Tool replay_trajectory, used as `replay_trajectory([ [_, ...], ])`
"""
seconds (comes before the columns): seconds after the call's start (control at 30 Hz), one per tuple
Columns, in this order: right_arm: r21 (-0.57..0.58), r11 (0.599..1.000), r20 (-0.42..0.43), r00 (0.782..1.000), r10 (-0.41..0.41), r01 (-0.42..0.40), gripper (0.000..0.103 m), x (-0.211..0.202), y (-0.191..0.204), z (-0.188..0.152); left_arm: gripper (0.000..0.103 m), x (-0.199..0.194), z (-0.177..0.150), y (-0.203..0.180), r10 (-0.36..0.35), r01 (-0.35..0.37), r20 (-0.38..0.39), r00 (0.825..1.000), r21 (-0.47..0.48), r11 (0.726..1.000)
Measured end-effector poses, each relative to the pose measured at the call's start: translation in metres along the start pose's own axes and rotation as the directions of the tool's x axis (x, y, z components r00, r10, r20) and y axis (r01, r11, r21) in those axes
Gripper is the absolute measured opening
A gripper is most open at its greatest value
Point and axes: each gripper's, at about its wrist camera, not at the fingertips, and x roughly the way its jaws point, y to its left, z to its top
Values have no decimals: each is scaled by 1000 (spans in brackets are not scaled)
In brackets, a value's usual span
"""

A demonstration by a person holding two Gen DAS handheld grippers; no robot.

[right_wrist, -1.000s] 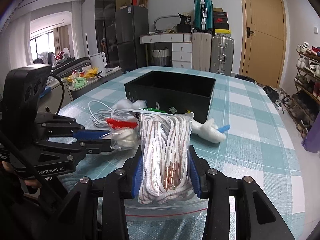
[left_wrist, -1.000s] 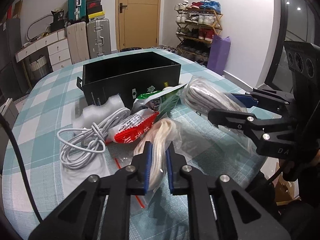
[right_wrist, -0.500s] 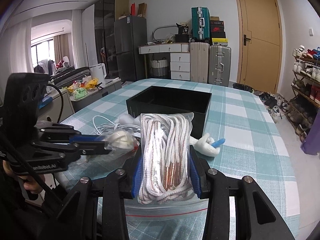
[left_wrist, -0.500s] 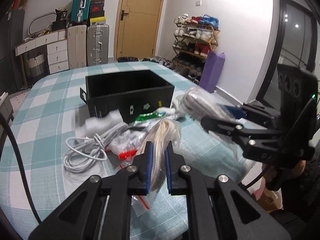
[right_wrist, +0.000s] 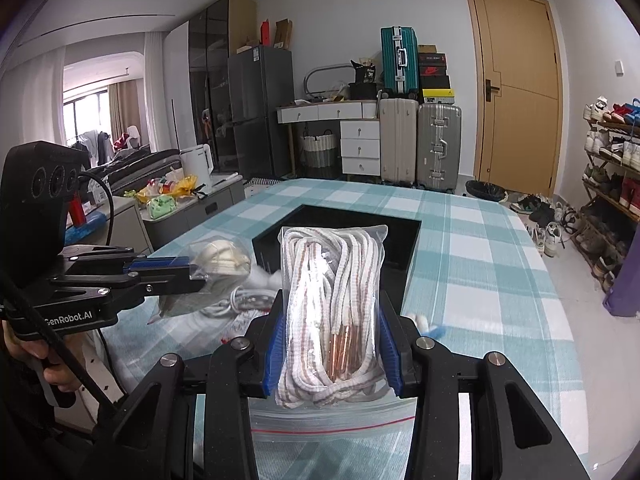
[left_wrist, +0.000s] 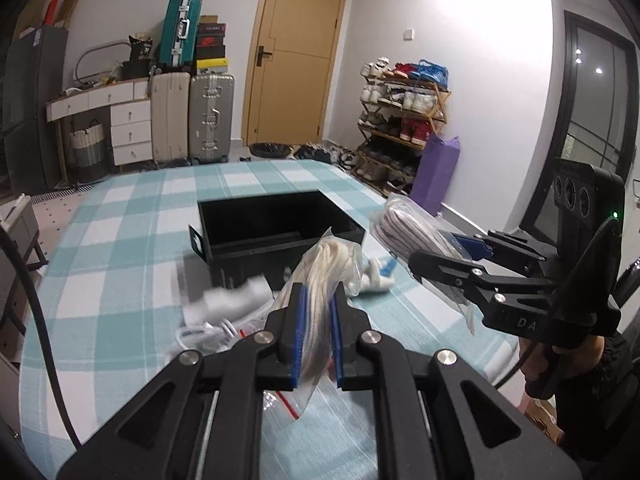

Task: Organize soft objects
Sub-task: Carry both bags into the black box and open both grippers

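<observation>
Evidently the sorting is only getting under way. The left tool (left_wrist: pixel 316 330) is pinching a clear zip bag of cream-white cord (left_wrist: pixel 334 266) between its blue pads, holding it in the air above the teal-and-white checked desk (left_wrist: pixel 120 248). The right tool (right_wrist: pixel 331 350) is gripping a clear zip bag of white-and-brown striped shoelaces (right_wrist: pixel 334 280) across its width, its pads set wide by the bulk of the bundle, and is also carrying it clear of the desk. Both bags are hanging near the open black rectangular box (left_wrist: pixel 276 222), though neither is over its opening yet. As far as the left view shows, the box's interior is looking dark and bare, so nothing seems to be stowed so far. Loose items are lying beside the box: a coiled white cable (left_wrist: pixel 208 330), a blurred white foam piece (left_wrist: pixel 236 294), and a small white soft toy with a blue tip (left_wrist: pixel 378 276). These, plus the two bags in hand, are probably what is left to put away.
</observation>
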Motion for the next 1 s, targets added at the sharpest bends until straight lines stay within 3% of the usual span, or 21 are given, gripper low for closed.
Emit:
replay_trajectory([
  [0.43, 11, 1000, -16, 1000, 11, -11, 41, 24, -11, 35, 9, 22, 37, 26, 79, -78, 42, 996, -34, 996],
  [1.0, 7, 1000, -97, 995, 14, -13, 41, 84, -33, 69, 9, 76, 66, 53, 122, -121, 13, 992, -59, 991],
])
